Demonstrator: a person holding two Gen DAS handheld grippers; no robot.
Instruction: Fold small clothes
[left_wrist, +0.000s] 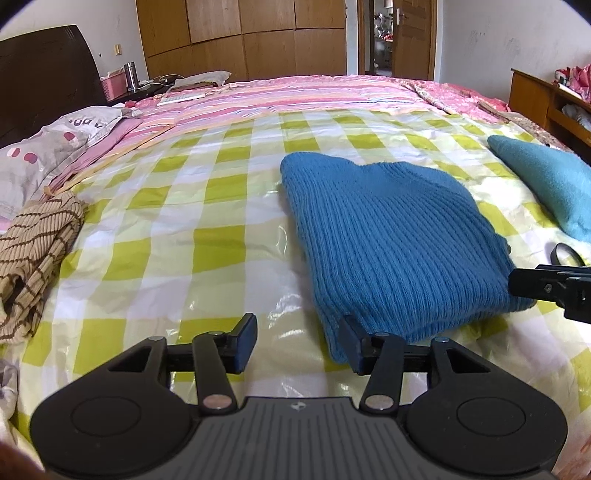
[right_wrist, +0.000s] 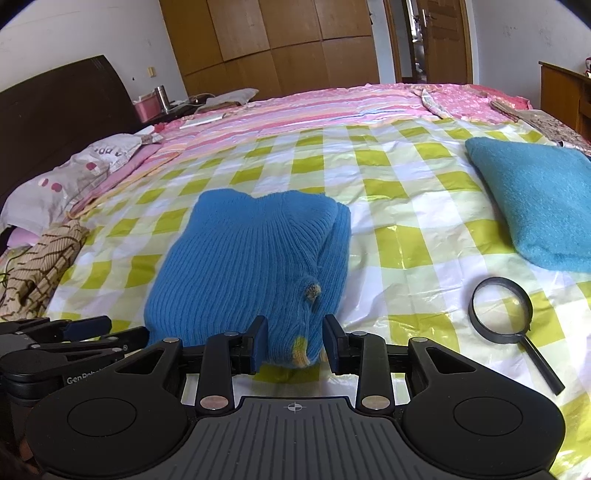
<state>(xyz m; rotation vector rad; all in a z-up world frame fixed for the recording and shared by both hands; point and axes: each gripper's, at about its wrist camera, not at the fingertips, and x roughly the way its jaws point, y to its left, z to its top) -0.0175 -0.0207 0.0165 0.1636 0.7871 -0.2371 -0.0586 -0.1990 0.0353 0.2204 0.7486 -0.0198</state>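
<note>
A blue ribbed sweater (left_wrist: 388, 240) lies folded on the green-checked plastic sheet (left_wrist: 184, 221) over the bed. My left gripper (left_wrist: 298, 341) is open at the sweater's near left corner: only sheet shows between its fingers, and the right finger (left_wrist: 351, 343) touches the knit edge. In the right wrist view the sweater (right_wrist: 251, 266) fills the middle. Its near edge, with a yellow-striped cuff, is bunched between the pads of my right gripper (right_wrist: 295, 343), which is shut on it. The left gripper (right_wrist: 74, 328) shows at the left edge.
A folded teal cloth (right_wrist: 535, 206) lies to the right, with a black magnifying glass (right_wrist: 502, 306) in front of it. A brown striped garment (left_wrist: 37, 254) is heaped at the left by a pillow (left_wrist: 48, 147). Wooden furniture (left_wrist: 546, 99) stands at the far right.
</note>
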